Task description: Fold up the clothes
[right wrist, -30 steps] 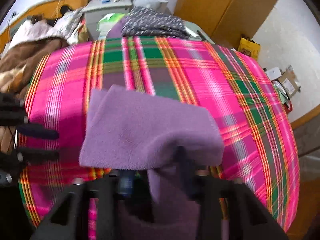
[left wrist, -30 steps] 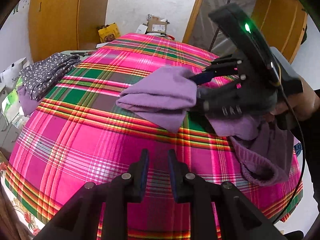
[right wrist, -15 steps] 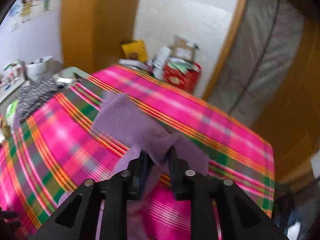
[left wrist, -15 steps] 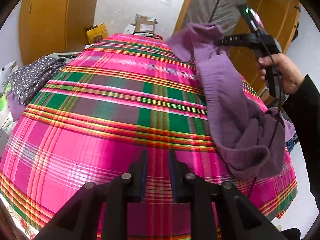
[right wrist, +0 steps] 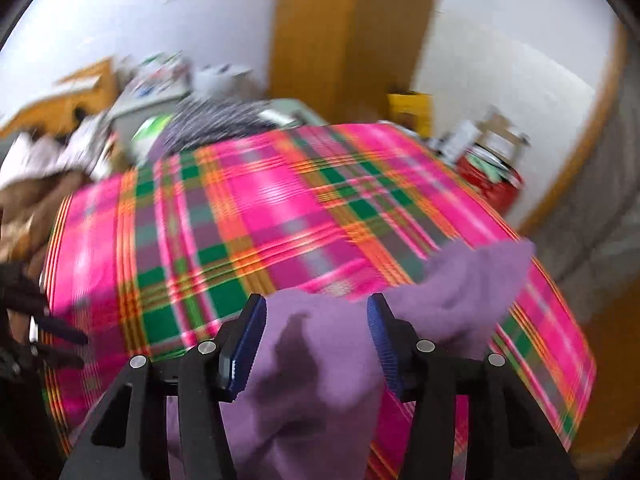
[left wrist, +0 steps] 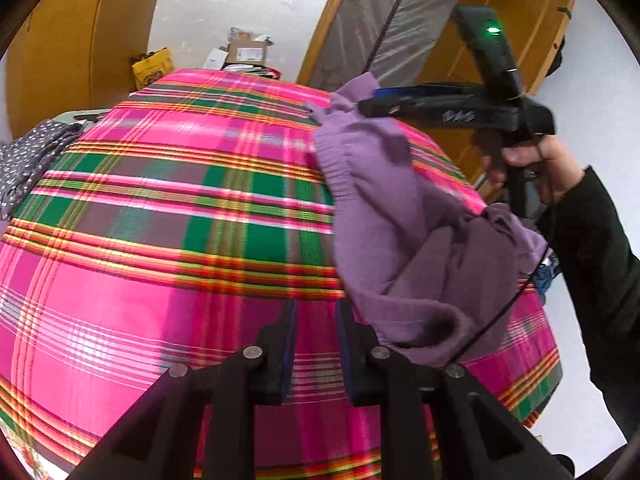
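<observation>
R gripper [right wrist: 316, 336] jaws just opened wide; L gripper [left wrist: 316, 344] jaws narrowly apart, empty.

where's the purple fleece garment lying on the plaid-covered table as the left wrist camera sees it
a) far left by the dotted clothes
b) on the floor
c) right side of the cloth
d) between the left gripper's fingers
c: the purple fleece garment lies heaped along the right side of the pink plaid tablecloth.

Both wrist views look steeply down, close over the shared plaid tablecloth [left wrist: 168, 240]; right blurred.

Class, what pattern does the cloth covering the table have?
Pink, green and orange plaid cloth, clearest in the left wrist view.
</observation>
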### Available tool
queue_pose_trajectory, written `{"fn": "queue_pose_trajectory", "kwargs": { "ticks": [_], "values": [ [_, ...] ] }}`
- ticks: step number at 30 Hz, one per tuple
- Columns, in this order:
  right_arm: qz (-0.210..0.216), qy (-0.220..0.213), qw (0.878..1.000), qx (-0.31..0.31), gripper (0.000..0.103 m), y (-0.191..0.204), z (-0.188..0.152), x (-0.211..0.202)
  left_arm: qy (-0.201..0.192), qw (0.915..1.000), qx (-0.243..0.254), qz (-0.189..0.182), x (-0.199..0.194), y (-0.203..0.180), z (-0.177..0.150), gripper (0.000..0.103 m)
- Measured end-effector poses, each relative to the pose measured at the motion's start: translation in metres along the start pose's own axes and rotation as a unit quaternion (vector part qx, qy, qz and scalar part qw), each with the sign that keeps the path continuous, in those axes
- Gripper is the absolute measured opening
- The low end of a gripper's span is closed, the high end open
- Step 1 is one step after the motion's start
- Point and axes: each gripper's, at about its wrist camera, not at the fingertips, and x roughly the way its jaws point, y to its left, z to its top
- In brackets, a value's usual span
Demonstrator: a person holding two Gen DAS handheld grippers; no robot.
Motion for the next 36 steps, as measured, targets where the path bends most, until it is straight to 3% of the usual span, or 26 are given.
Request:
{"fn": "queue_pose_trajectory", "kwargs": {
  "ticks": [3,5,7,9,12,17,23,30,34,35,36],
  "values": [
    [0.014,0.034,0.998,-0.043,0.055,0.014,0.005,0.02,0.0,1.0,-0.002,-0.004,0.001,-0.004,0.001,0.021],
    [0.017,0.079,0.995,-0.064,0.055,0.018,0.005,0.037,0.003,1.0,-0.004,-0.006,0.002,-0.006,0.001,0.021],
    [-0.001,0.118,0.991,-0.07,0.053,0.017,-0.001,0.044,0.003,1.0,-0.005,-0.008,0.001,-0.007,0.0,0.021],
    [-0.007,0.134,0.989,-0.058,0.041,0.009,-0.013,0.044,0.002,0.9999,-0.005,-0.011,0.001,-0.007,0.0,0.021],
    [-0.02,0.134,0.991,-0.02,0.032,-0.008,-0.034,0.038,0.001,0.9998,-0.003,-0.02,0.0,-0.009,0.0,0.021],
    [-0.027,0.107,0.993,0.04,0.029,-0.025,-0.065,0.015,0.001,0.9994,0.0,-0.036,-0.002,-0.015,-0.001,0.023],
    [-0.033,0.083,0.993,0.081,0.028,-0.029,-0.08,0.0,0.016,0.997,0.005,-0.076,0.001,-0.029,-0.006,0.034],
    [-0.039,0.079,0.993,0.08,0.028,-0.026,-0.081,-0.002,0.028,0.9949,0.025,-0.093,0.015,-0.048,-0.011,0.037],
    [-0.038,0.077,0.993,0.075,0.029,-0.026,-0.078,-0.001,0.015,0.9933,0.044,-0.106,0.016,-0.057,-0.009,0.037],
    [-0.039,0.079,0.994,0.067,0.029,-0.025,-0.075,-0.002,0.015,0.9929,0.049,-0.107,0.019,-0.058,-0.009,0.036],
    [-0.039,0.08,0.994,0.059,0.03,-0.023,-0.073,-0.002,0.019,0.9926,0.05,-0.109,0.023,-0.059,-0.009,0.026]
  ]
}}
